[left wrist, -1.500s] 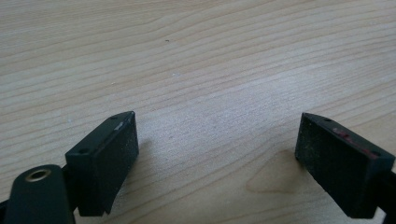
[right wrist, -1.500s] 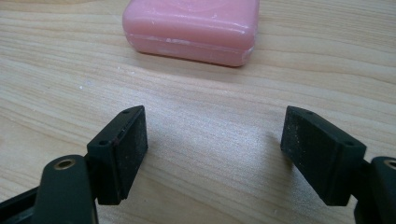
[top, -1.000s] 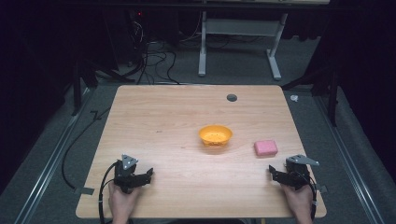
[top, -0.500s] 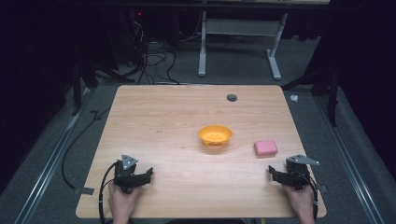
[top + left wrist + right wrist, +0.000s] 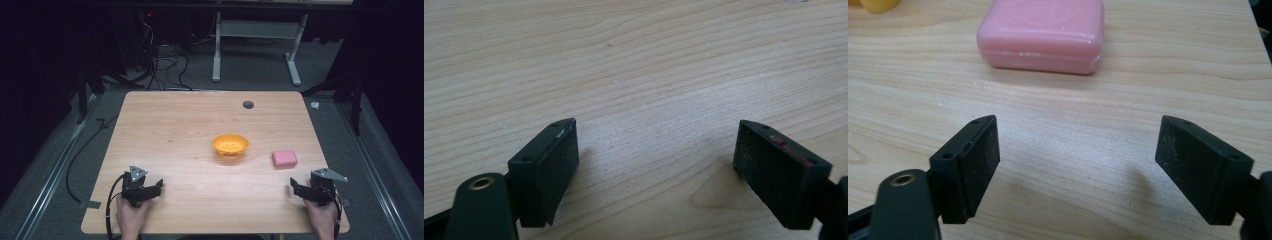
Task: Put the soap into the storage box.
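A pink bar of soap point(image 5: 284, 158) lies on the wooden table point(image 5: 190, 125), right of a small orange bowl point(image 5: 230, 145). My right gripper point(image 5: 293, 185) rests near the front right corner, a short way in front of the soap. In the right gripper view the soap point(image 5: 1043, 32) lies just beyond my right gripper point(image 5: 1078, 150). Its jaws have just been opening and stand apart with only bare wood between them. My left gripper point(image 5: 159, 185) sits near the front left corner, far from both objects. In its own view my left gripper point(image 5: 656, 150) is open over bare table.
A dark round hole point(image 5: 248, 104) sits in the table near the far edge. The bowl's edge point(image 5: 879, 5) peeks in at the top left of the right gripper view. Cables and a desk frame point(image 5: 255, 50) lie on the floor beyond the table.
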`<state>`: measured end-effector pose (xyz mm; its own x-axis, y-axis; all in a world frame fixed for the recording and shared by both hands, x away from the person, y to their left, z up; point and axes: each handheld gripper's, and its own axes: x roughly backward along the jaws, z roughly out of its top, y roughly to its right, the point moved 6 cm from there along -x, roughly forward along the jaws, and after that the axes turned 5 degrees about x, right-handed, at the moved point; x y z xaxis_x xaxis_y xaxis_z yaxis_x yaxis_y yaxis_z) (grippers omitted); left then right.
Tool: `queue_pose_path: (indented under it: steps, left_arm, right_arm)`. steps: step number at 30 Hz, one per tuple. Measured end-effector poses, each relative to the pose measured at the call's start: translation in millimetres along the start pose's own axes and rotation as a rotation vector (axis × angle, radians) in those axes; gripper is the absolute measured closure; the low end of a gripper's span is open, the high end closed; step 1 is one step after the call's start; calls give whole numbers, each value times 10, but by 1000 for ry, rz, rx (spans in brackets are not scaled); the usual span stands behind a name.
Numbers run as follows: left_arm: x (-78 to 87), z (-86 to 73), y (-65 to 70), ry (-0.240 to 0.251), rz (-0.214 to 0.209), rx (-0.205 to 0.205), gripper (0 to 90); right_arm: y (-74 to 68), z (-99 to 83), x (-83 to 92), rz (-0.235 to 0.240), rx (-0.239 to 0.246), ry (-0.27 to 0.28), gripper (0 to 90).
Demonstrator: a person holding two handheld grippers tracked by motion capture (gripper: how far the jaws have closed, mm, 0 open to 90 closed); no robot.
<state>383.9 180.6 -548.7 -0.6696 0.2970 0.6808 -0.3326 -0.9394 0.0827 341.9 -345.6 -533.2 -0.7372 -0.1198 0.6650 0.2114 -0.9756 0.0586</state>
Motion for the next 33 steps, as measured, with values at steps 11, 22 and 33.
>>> queue_pose_path:
  steps: [11, 22, 33]
  left_arm:
    - [0, 0, 2, 2, -1, 3, 186]
    - [1, -1, 1, 1, -1, 1, 186]
    - [0, 0, 2, 2, -1, 2, 186]
  right_arm:
    - [-88, 114, 16, -31, -39, 29, 127]
    - [-137, 303, -18, -32, -16, 54, 124]
    - [-212, 518, -176, -31, -8, 42, 123]
